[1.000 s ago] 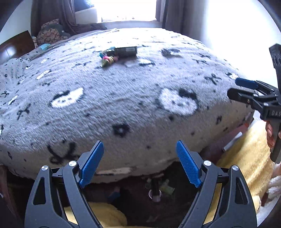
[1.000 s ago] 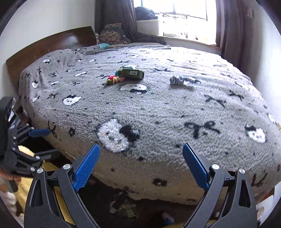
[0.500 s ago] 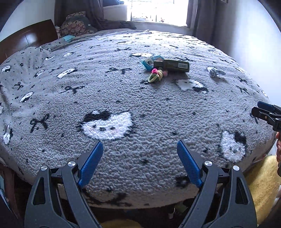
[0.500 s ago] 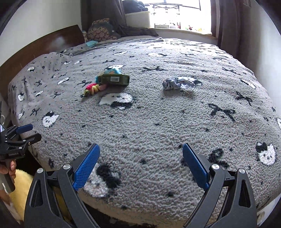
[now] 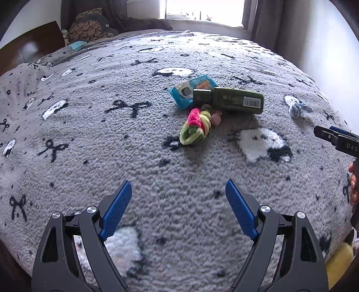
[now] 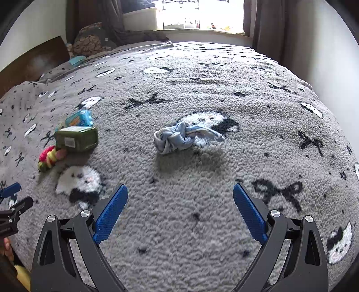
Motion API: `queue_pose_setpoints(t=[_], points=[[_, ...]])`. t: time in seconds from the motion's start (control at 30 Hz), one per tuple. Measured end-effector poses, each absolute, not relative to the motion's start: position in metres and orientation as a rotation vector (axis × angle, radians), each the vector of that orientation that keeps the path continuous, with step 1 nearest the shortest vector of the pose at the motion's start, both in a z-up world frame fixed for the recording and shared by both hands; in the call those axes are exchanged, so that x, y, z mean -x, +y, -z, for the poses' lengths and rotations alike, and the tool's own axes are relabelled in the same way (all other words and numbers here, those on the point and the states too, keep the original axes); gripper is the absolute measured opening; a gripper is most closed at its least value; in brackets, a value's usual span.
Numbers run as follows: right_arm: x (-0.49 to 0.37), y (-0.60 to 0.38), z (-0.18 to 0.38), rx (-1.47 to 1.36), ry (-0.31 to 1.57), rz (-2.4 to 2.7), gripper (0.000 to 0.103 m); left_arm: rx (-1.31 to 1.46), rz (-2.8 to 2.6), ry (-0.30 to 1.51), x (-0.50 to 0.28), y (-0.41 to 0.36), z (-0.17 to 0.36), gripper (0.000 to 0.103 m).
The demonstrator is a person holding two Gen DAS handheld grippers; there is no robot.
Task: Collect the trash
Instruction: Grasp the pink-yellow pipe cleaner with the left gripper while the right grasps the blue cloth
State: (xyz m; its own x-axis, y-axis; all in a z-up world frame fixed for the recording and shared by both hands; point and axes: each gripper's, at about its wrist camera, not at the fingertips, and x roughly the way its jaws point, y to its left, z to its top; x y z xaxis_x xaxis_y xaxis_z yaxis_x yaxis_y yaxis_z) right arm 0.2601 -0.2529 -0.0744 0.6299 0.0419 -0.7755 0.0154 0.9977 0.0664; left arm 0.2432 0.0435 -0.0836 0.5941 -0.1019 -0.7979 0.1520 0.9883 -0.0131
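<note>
On the grey patterned blanket (image 5: 112, 146) lie a dark green bottle (image 5: 231, 100), a blue snack wrapper (image 5: 190, 91) and a pink-and-green fabric bundle (image 5: 196, 128), close together. My left gripper (image 5: 178, 209) is open and empty, short of the bundle. In the right wrist view the bottle (image 6: 77, 139), wrapper (image 6: 79, 119) and bundle (image 6: 48, 158) sit at left. A crumpled pale blue cloth (image 6: 179, 137) lies ahead of my right gripper (image 6: 180, 209), which is open and empty. The cloth also shows in the left wrist view (image 5: 297, 107).
The blanket (image 6: 246, 89) covers a bed with a wooden headboard (image 5: 29, 45) and pillows (image 5: 89, 29) at the far left. A window (image 6: 202, 13) with curtains is behind. Something yellow (image 5: 336, 260) lies off the bed's near right edge.
Both grippers have risen from below the bed's edge and moved forward over the blanket. The trash items are now much closer. Both stay open.
</note>
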Motion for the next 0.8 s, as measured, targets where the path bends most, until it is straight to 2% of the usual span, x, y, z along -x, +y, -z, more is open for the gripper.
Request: queue_pose_setpoints(t=[0.27,0.33,0.47,0.5,0.57,0.67,0.8], points=[[-0.319,-0.249,0.09,-0.082,0.906,0.016,0.094,-0.038,0.136,0.907,-0.294,0.027,0.09,0.077],[-0.328,-0.248,0.094,-0.096,0.916,0.021,0.091,-0.023,0.132,0.913,-0.305,0.025,0.093,0.068],[-0.339,-0.245,0.101,-0.093,0.924,0.042,0.067,-0.014,0.136,0.919,-0.317,0.023,0.095,0.053],[-0.34,-0.246,0.101,-0.091,0.924,0.043,0.063,-0.015,0.144,0.921,-0.318,0.022,0.095,0.046],[-0.339,-0.247,0.1,-0.085,0.921,0.037,0.049,-0.025,0.169,0.925,-0.317,0.019,0.093,0.034],[-0.334,-0.246,0.098,-0.045,0.926,0.026,0.039,-0.048,0.183,0.928,-0.31,0.014,0.09,0.027],[-0.314,-0.247,0.092,-0.026,0.922,0.003,0.035,-0.066,0.197,0.93,-0.295,0.011,0.088,0.023]])
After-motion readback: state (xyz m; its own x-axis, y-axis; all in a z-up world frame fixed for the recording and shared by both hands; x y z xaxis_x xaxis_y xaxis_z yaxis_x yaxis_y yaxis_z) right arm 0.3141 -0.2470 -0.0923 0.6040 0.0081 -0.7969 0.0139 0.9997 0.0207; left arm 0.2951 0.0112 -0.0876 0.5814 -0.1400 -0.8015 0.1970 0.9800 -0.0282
